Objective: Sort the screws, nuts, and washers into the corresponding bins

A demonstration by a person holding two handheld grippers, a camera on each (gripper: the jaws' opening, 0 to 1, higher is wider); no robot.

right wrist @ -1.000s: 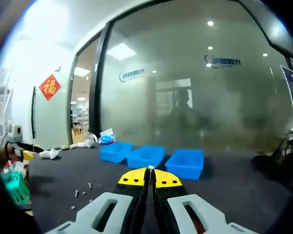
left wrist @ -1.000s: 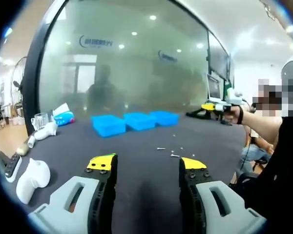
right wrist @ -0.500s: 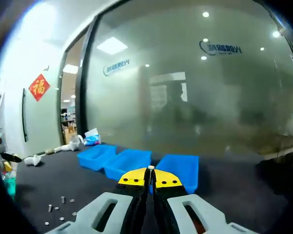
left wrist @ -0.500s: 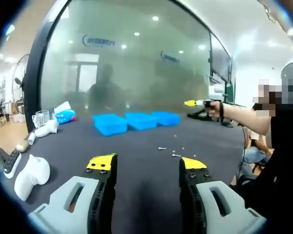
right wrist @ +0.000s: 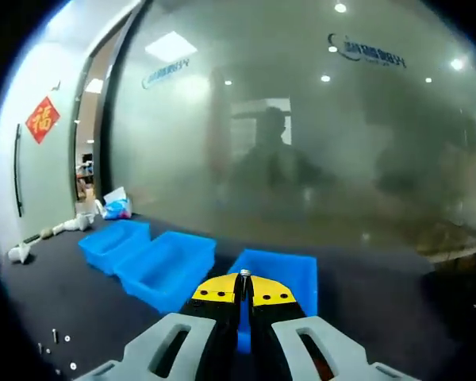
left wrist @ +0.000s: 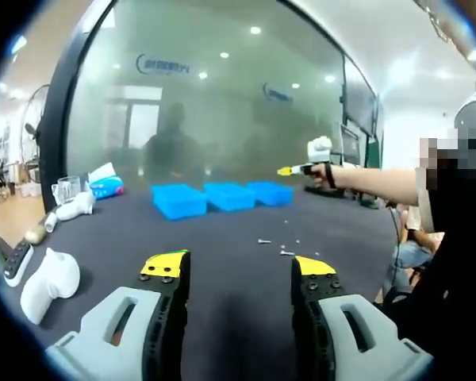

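Three blue bins stand in a row on the dark table: left bin [left wrist: 177, 202], middle bin [left wrist: 228, 196], right bin [left wrist: 268, 191]. Loose screws and small parts [left wrist: 283, 252] lie in front of them. My left gripper [left wrist: 238, 266] hovers low over the table, open, with nothing between its jaws. My right gripper [left wrist: 295, 169] is held high in the air by a person's hand, just right of the right bin. In the right gripper view my right gripper [right wrist: 243, 278] is shut on a small silver metal part [right wrist: 243, 272], above the right bin [right wrist: 282, 270]; the middle bin [right wrist: 168, 266] and left bin [right wrist: 113, 242] lie beside it.
White moulded pieces [left wrist: 51, 282], a dark remote [left wrist: 16, 266], a glass cup [left wrist: 66, 193] and a tissue pack [left wrist: 105, 186] line the table's left side. A frosted glass wall [left wrist: 222, 103] rises behind the bins. A few loose parts [right wrist: 55, 337] lie on the table.
My right gripper has travelled left toward the bins with the metal part still pinched; the bins have grown larger in its view. My left gripper has stayed in place, open.
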